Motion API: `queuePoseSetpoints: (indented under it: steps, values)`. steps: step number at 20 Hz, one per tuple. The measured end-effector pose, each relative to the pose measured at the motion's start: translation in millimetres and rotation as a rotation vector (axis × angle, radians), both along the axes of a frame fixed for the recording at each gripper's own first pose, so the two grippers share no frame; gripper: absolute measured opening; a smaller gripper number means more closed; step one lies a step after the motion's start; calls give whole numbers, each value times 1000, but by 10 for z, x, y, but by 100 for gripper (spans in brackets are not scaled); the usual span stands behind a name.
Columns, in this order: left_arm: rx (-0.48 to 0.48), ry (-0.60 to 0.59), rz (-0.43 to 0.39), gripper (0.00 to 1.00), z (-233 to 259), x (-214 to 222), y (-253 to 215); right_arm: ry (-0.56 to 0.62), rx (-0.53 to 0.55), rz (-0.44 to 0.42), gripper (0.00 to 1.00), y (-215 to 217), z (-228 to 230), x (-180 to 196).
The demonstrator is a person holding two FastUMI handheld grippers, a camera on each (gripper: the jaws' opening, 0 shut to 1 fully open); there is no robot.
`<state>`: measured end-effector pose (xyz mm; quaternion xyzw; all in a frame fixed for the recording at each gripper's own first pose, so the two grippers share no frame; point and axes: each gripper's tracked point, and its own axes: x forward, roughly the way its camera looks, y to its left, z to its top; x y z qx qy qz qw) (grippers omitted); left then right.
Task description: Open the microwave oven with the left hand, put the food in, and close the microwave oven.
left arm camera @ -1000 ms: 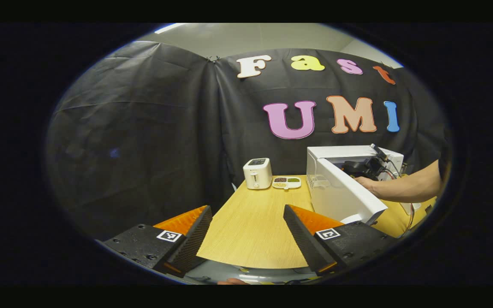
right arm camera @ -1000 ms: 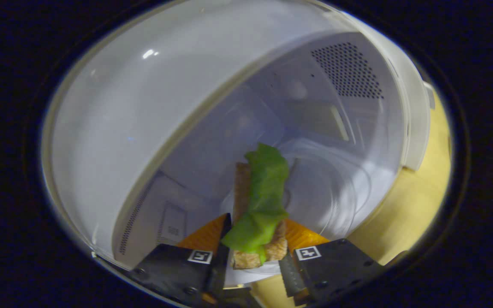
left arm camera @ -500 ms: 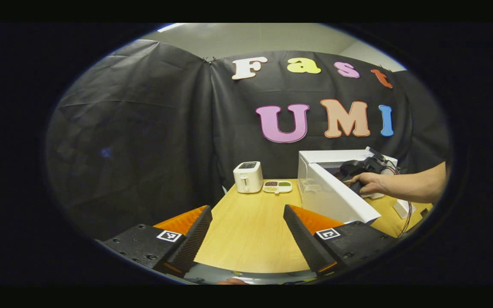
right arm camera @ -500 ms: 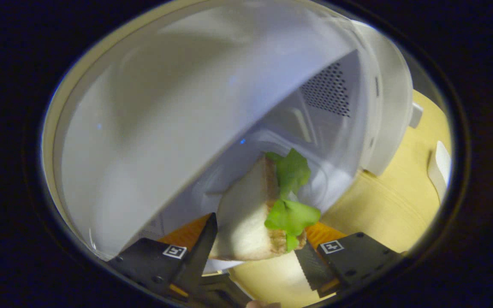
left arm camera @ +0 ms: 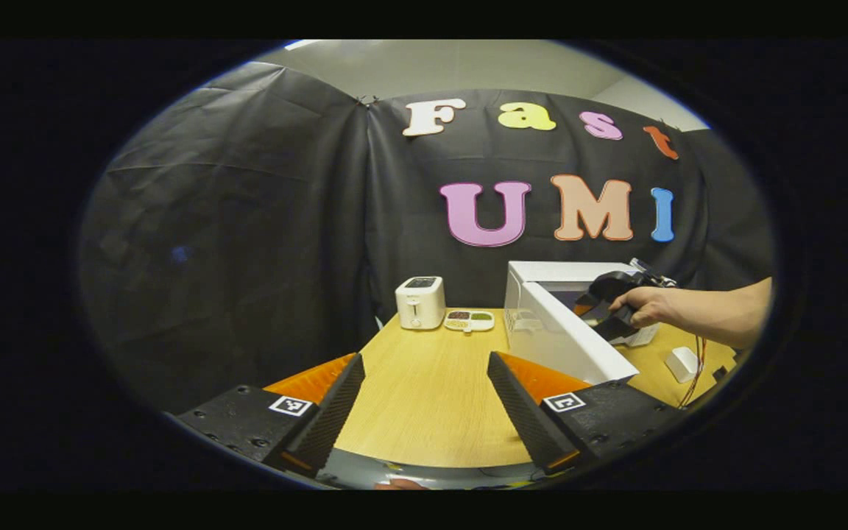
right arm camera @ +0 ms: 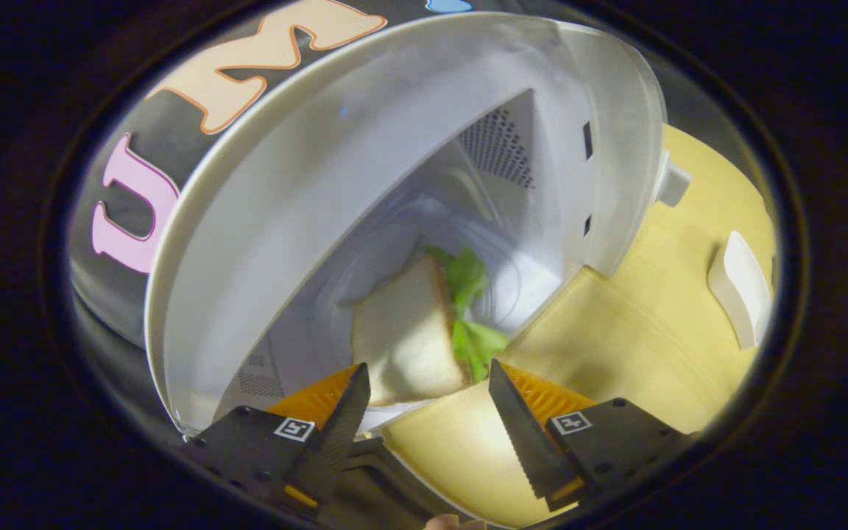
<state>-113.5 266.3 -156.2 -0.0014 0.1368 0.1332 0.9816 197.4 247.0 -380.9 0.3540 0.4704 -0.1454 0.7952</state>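
The white microwave (left arm camera: 542,276) stands at the back right of the wooden table with its door (left arm camera: 571,338) swung wide. In the right gripper view a sandwich with green lettuce (right arm camera: 413,324) lies on the glass turntable inside the microwave (right arm camera: 365,147). My right gripper (right arm camera: 424,379) is open just outside the cavity, its fingers apart and off the sandwich. From the left gripper view a person's hand holds that right gripper (left arm camera: 604,313) at the microwave's mouth. My left gripper (left arm camera: 424,368) hangs open over the table's near edge with nothing between its fingers.
A white toaster (left arm camera: 420,302) and a small divided dish of food (left arm camera: 470,319) stand at the table's back. A small white object (left arm camera: 683,362) lies on the table right of the microwave, also as a white object (right arm camera: 739,288) in the right gripper view.
The right gripper let go of the sandwich, which now lies on the turntable, and drew back out of the cavity. The left gripper stayed open and shifted only slightly.
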Motion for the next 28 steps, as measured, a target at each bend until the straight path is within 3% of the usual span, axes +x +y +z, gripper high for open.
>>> queuePoseSetpoints:
  steps: [1, 2, 4, 5, 6, 8, 9, 11, 12, 13, 16, 19, 25, 26, 27, 28]
  values:
    - [-4, 2, 1, 100, -10, -22, -15, 0, 22, 4, 100, 23, 28, -32]
    - [-7, 1, 1, 100, -22, -50, -21, 10, 36, 8, 92, 26, 30, -76]
    - [-8, 0, -4, 100, -23, -87, -51, 5, 64, 11, 92, 26, 111, -179]
    - [-4, -3, -7, 98, -19, -90, -65, -11, 70, 10, 100, 4, 160, -208]
    - [0, -3, -11, 100, -34, -86, -69, -27, 73, 16, 92, -32, 226, -257]
    - [6, 0, -22, 100, -62, -109, -80, -55, 85, 33, 92, -91, 377, -391]
    - [9, 4, -27, 100, -80, -110, -82, -76, 86, 38, 100, -136, 476, -448]
    - [15, 7, -44, 98, -102, -130, -119, -141, 80, 48, 100, -267, 712, -535]
    - [17, 7, -52, 98, -126, -143, -145, -178, 82, 54, 92, -326, 838, -583]
    - [17, 7, -60, 98, -156, -137, -172, -210, 89, 65, 99, -364, 958, -648]
    - [13, 1, -93, 98, -227, -70, -239, -349, 76, 110, 99, -518, 1377, -816]
    - [3, 10, -155, 99, -310, 15, -380, -531, -35, 198, 100, -706, 1814, -1028]
    - [22, 15, -229, 70, -411, 245, -554, -883, -462, 359, 99, -1140, 2615, -1433]
    - [38, 12, -215, 48, -397, 287, -518, -921, -535, 377, 89, -1213, 2747, -1464]
    - [41, 7, -213, 26, -374, 260, -493, -948, -590, 391, 99, -1242, 2808, -1560]
    - [34, 11, -228, 4, -429, 309, -573, -968, -636, 403, 99, -1296, 2879, -1605]
